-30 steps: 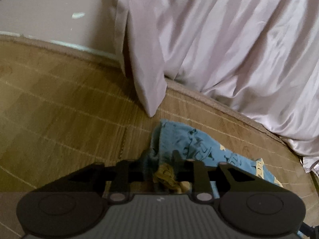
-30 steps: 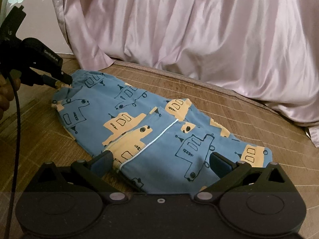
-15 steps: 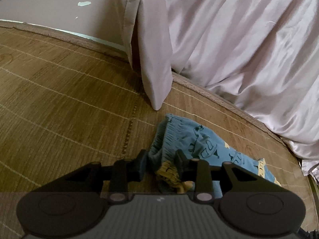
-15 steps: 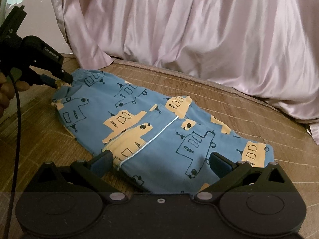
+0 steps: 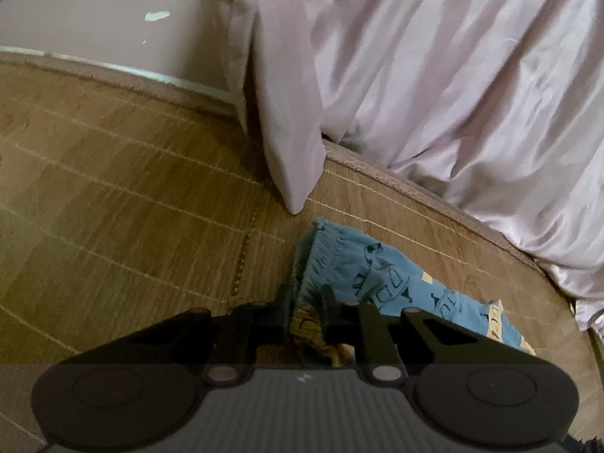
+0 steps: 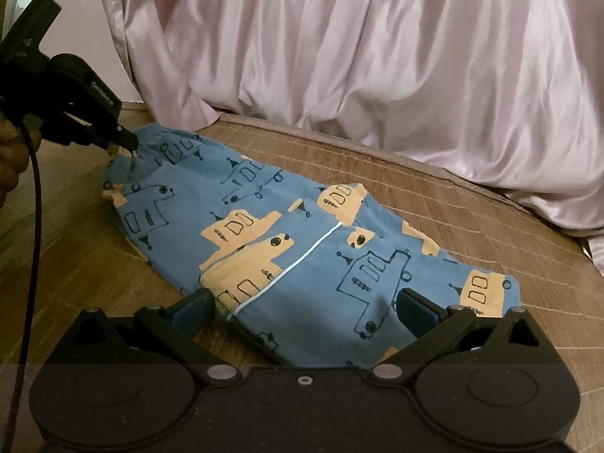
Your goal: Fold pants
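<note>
The blue pants (image 6: 302,241) with yellow car prints lie flat on the woven mat, waistband at the left, leg ends at the right. My left gripper (image 5: 306,304) is shut on the gathered waistband edge of the pants (image 5: 362,264); it also shows in the right wrist view (image 6: 126,143), pinching that corner and lifting it slightly. My right gripper (image 6: 305,304) is open, its fingers spread just above the near edge of the pants, holding nothing.
A woven bamboo mat (image 6: 472,204) covers the floor. A pink satin bed skirt (image 6: 377,56) hangs along the back, its corner (image 5: 294,173) close to the waistband. A wall and baseboard (image 5: 113,68) are at the far left.
My left gripper has closed tighter on the waistband and tugged it up and left a little. The right gripper has shifted slightly, staying open over the near edge.
</note>
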